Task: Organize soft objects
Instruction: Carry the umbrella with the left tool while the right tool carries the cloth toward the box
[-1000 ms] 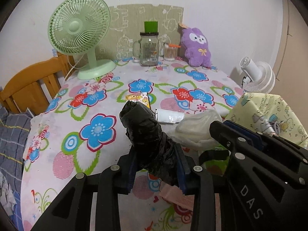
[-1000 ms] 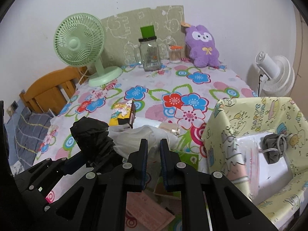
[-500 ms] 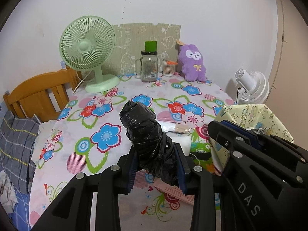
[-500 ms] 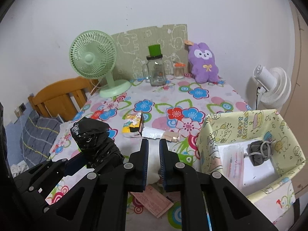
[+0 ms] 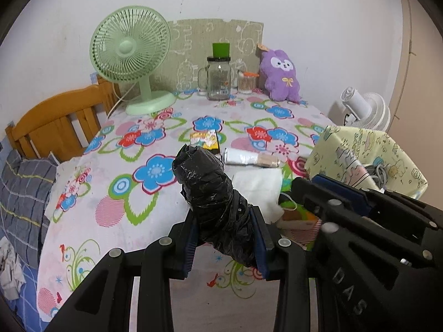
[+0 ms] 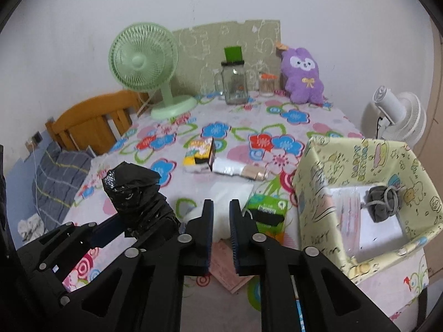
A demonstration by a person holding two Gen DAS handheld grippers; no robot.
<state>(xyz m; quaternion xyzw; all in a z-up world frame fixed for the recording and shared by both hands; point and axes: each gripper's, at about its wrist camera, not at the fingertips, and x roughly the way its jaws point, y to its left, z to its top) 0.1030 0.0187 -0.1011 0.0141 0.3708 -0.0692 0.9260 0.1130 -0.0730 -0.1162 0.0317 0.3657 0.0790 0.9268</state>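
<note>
Two grippers hang over the flower-print tablecloth (image 5: pixel 155 171). The left gripper (image 5: pixel 225 242) is clamped on a crumpled black plastic bag bundle (image 5: pixel 213 193), its blue pads pressing the lower waist of the roll while the upper end stands free above the fingers, held clear of the table. The right gripper (image 6: pixel 220 231) holds nothing; its jaws are opening, a narrow gap between them, with only the white soft cloth (image 6: pixel 232 193) on the table seen beyond them. The bundle looks light, thin-skinned and slippery, and it dents where the pads squeeze it, so I judge a grip low on the thick, tightly wound middle safer than on the loose top, which would probably crush and slide. The pale yellow cartoon-print fabric box (image 6: pixel 368 166) stands just to the right, already holding a grey drawstring pouch (image 6: pixel 380 200), and seems the likely place for the bundle. A green tissue pack (image 6: pixel 267 211) lies beside the cloth.
</note>
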